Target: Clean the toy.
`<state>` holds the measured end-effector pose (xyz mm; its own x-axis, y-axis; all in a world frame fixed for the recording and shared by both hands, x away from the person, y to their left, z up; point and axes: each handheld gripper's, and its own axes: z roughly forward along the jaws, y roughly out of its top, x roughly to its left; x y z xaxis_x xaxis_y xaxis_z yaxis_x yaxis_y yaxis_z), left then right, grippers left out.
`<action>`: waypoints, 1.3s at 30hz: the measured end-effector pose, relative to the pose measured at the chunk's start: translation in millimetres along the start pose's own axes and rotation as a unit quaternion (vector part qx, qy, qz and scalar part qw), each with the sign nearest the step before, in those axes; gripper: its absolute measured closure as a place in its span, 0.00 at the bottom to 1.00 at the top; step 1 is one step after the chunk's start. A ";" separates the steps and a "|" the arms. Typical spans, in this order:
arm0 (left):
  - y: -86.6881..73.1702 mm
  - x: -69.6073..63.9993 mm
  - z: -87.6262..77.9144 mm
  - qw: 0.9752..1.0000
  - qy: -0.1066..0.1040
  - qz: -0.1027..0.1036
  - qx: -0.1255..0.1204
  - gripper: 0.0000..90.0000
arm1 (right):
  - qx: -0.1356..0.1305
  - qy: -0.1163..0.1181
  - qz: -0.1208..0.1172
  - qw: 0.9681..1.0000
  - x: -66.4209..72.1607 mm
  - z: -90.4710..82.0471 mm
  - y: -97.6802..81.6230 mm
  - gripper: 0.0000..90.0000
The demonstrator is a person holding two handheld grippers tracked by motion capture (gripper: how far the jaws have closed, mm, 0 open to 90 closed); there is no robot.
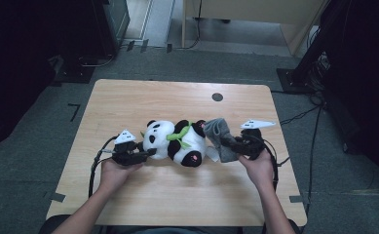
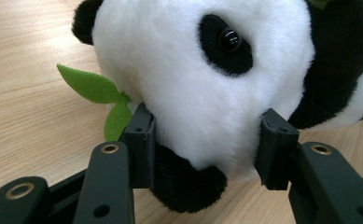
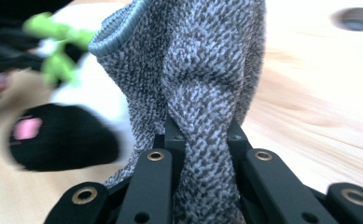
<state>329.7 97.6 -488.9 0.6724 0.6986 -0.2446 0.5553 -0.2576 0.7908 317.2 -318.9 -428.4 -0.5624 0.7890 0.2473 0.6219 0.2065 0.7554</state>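
A black-and-white panda plush with a green felt scarf lies on its side in the middle of the wooden table. My left gripper is shut on the panda's head; both pads press into the white fur, and a green leaf sticks out beside them. My right gripper is shut on a grey knitted sock, which it holds up just right of the panda's feet. In the right gripper view the sock rises from between the jaws, with a black paw with a pink sole blurred at the left.
A round hole sits in the tabletop near the far edge. Cables trail from both grippers across the near part of the table. A dark stand base and loose cables lie on the floor to the right.
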 end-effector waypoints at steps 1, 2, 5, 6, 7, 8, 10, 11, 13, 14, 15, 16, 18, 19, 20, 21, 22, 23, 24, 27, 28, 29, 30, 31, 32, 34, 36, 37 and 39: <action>0.2 -0.3 -0.7 1.000 0.001 0.002 -0.001 0.55 | -0.002 -0.024 0.015 1.000 -14.0 -3.9 -4.5 0.88; 0.2 -0.3 -0.7 1.000 0.001 0.002 -0.001 0.55 | -0.002 -0.024 0.015 1.000 -14.0 -3.9 -4.5 0.88; 0.1 0.8 -1.7 1.000 0.002 -0.001 -0.002 0.55 | -0.007 -0.034 0.039 0.999 -34.9 -6.4 -13.3 0.88; 0.1 0.8 -1.7 1.000 0.002 -0.001 -0.002 0.55 | -0.007 -0.034 0.039 0.999 -34.9 -6.4 -13.3 0.88; 0.1 0.2 -1.9 1.000 0.004 -0.001 -0.003 0.55 | 0.000 -0.052 0.044 0.998 -43.7 -6.1 -16.9 0.88; 0.0 -0.1 -2.0 1.000 0.004 -0.001 -0.003 0.55 | 0.002 -0.057 0.045 0.997 -46.6 -6.2 -18.1 0.88; -0.2 -0.1 -2.1 1.000 0.004 -0.002 -0.003 0.55 | 0.002 -0.071 0.053 0.996 -55.9 -6.8 -21.8 0.87; -0.4 0.1 -2.1 1.000 0.004 -0.002 -0.003 0.55 | 0.003 -0.075 0.059 0.995 -59.7 -7.1 -23.7 0.87; -0.4 0.2 -2.0 1.000 0.004 -0.001 -0.003 0.55 | 0.004 -0.077 0.061 0.995 -62.5 -6.8 -25.4 0.87; -0.6 0.4 -1.9 1.000 0.004 -0.001 -0.003 0.55 | 0.008 -0.086 0.064 0.994 -69.1 -3.6 -31.3 0.87; -1.0 0.5 -1.7 1.000 0.004 -0.001 -0.004 0.55 | 0.012 -0.090 0.065 0.994 -70.7 -2.0 -33.2 0.87; -1.1 0.4 -1.7 1.000 0.005 0.000 -0.004 0.55 | 0.016 -0.093 0.067 0.993 -72.8 0.7 -35.3 0.87; -1.4 0.2 -1.5 1.000 0.005 0.000 -0.006 0.55 | 0.026 -0.097 0.068 0.993 -76.8 5.9 -37.5 0.87; -1.4 0.2 -1.5 1.000 0.005 0.000 -0.006 0.55 | 0.026 -0.097 0.068 0.993 -76.8 5.9 -37.5 0.87; -1.5 -0.1 -1.4 1.000 0.007 0.000 -0.007 0.55 | 0.022 -0.103 0.069 0.992 -80.8 10.9 -38.8 0.87; -1.5 -0.1 -1.4 1.000 0.007 0.000 -0.007 0.55 | 0.022 -0.103 0.069 0.992 -80.8 10.9 -38.8 0.87; -1.6 -0.1 -1.3 1.000 0.007 0.000 -0.007 0.55 | 0.024 -0.112 0.064 0.991 -84.1 15.8 -39.6 0.86; -1.6 0.1 -1.2 1.000 0.006 0.000 -0.008 0.55 | 0.028 -0.113 0.067 0.991 -85.7 18.8 -39.9 0.86; -1.6 0.1 -1.2 1.000 0.006 0.000 -0.008 0.54 | 0.032 -0.114 0.068 0.991 -87.0 21.3 -40.2 0.86; -1.8 0.0 -1.2 1.000 0.007 0.001 -0.008 0.54 | 0.050 -0.119 0.063 0.990 -89.3 30.4 -41.9 0.85; -1.9 0.1 -1.2 1.000 0.006 0.002 -0.008 0.54 | 0.051 -0.120 0.057 0.990 -89.6 32.3 -42.4 0.85; -1.9 0.1 -1.2 1.000 0.006 0.002 -0.008 0.54 | 0.051 -0.119 0.056 0.990 -89.5 32.7 -42.6 0.85; -2.0 0.1 -1.2 1.000 0.006 0.003 -0.008 0.54 | 0.051 -0.119 0.056 0.990 -89.5 32.7 -42.6 0.85; -2.1 0.3 -1.0 1.000 0.006 0.003 -0.009 0.54 | 0.050 -0.118 0.056 0.990 -90.6 32.8 -43.3 0.84; -2.1 0.5 -0.9 1.000 0.005 0.003 -0.009 0.54 | 0.049 -0.117 0.057 0.990 -91.1 32.6 -43.8 0.81; -2.1 0.3 -1.2 1.000 0.006 0.004 -0.009 0.54 | 0.045 -0.118 0.064 0.990 -91.9 30.5 -43.7 0.69; -2.1 0.1 -1.3 1.000 0.006 0.006 -0.008 0.54 | 0.040 -0.122 0.061 0.990 -91.0 27.3 -42.1 0.59; -2.1 0.2 -1.3 1.000 0.005 0.005 -0.009 0.53 | 0.038 -0.128 0.058 0.989 -89.9 25.7 -41.1 0.56; -2.2 0.5 -1.3 1.000 0.004 0.006 -0.009 0.53 | 0.021 -0.135 0.049 0.989 -86.9 19.0 -38.2 0.49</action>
<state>328.2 99.4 -490.0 0.6740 0.7017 -0.2308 0.5388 -0.2533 0.8035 352.7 -384.3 -490.2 -0.3351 0.9312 0.1434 0.6919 0.1399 0.7083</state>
